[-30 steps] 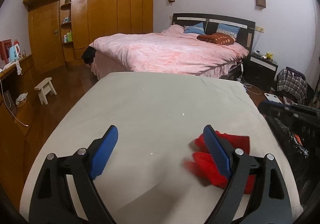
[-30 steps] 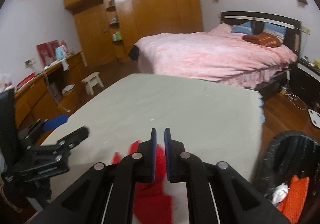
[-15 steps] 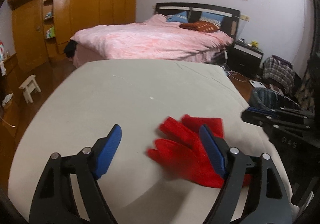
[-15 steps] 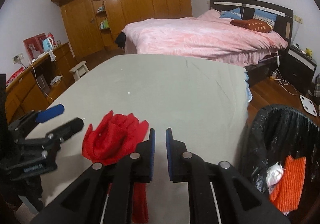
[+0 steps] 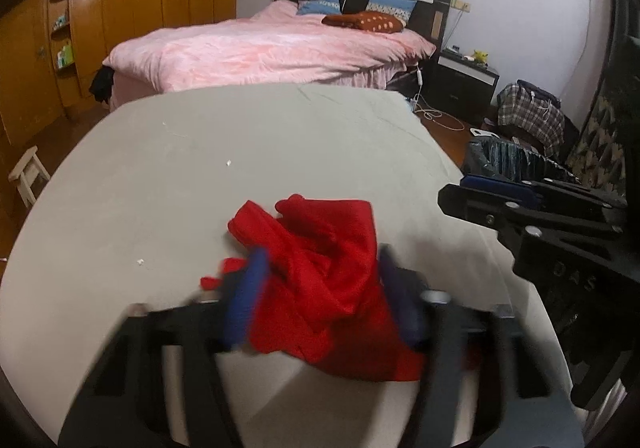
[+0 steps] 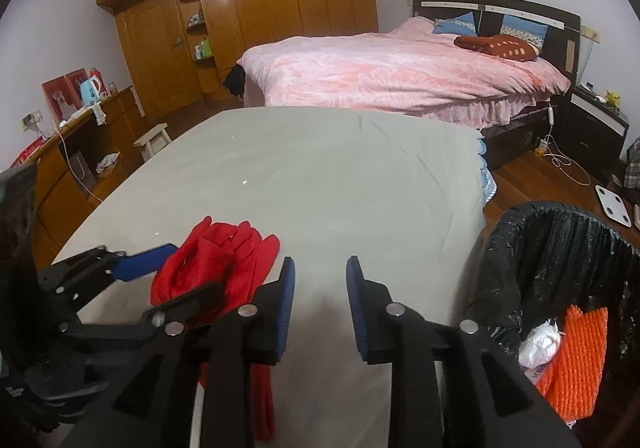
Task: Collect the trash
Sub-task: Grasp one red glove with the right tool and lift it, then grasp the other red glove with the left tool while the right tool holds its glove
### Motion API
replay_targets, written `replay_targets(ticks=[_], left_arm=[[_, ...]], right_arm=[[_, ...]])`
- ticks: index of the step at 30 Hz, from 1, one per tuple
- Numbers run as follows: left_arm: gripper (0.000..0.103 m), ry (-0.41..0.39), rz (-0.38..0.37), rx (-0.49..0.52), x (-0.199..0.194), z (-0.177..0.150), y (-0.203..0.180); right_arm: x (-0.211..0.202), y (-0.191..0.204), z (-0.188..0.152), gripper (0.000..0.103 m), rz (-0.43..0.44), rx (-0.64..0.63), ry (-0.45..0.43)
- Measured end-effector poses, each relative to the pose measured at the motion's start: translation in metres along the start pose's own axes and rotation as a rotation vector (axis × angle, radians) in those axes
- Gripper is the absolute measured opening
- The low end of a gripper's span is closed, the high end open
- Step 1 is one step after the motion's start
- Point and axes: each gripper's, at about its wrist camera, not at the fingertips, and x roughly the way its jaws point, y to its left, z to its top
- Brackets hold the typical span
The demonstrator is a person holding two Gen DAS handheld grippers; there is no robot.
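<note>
While the crumpled red cloth (image 5: 320, 280) lies at the grey worktop's (image 5: 240, 167) near edge, the left gripper's (image 5: 320, 288) jaws close around it; the right gripper's (image 6: 320, 304) empty jaws open beside a black-lined bin (image 6: 560, 248).

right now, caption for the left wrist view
Left gripper closing around the red cloth on the grey table, bin at right.
</note>
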Motion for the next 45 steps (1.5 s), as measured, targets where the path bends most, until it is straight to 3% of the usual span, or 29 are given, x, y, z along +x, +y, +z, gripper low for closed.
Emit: replay_targets(ticks=[3, 6, 14, 18, 23, 33, 41, 45], left_arm=[[0.014, 0.001, -0.018, -0.040, 0.000, 0.001, 0.009], [0.012, -0.053, -0.015, -0.061, -0.013, 0.004, 0.015], [0.012, -0.128, 0.035, -0.105, -0.043, 0.021, 0.046], [0.012, -0.124, 0.081, -0.116, -0.050, 0.019, 0.068], [0.012, -0.119, 0.135, -0.140, -0.060, 0.012, 0.095], [0.012, -0.083, 0.170, -0.154, -0.060, -0.005, 0.120], [0.012, -0.073, 0.152, -0.163, -0.054, -0.008, 0.124], [0.012, -0.071, 0.148, -0.161, -0.053, -0.008, 0.122]], right_arm=[[-0.001, 0.001, 0.000, 0.029, 0.002, 0.000, -0.002], [-0.001, 0.000, -0.001, 0.030, 0.000, -0.001, -0.001], [-0.003, 0.005, 0.001, 0.034, 0.012, -0.004, -0.011], [0.002, 0.020, -0.002, 0.049, 0.034, -0.010, -0.005], [0.011, 0.043, -0.007, 0.060, 0.054, -0.042, 0.014], [0.028, 0.069, -0.017, 0.074, 0.067, -0.049, 0.078], [0.043, 0.080, -0.025, 0.073, 0.071, -0.070, 0.154], [0.046, 0.084, -0.029, 0.059, 0.054, -0.085, 0.180]])
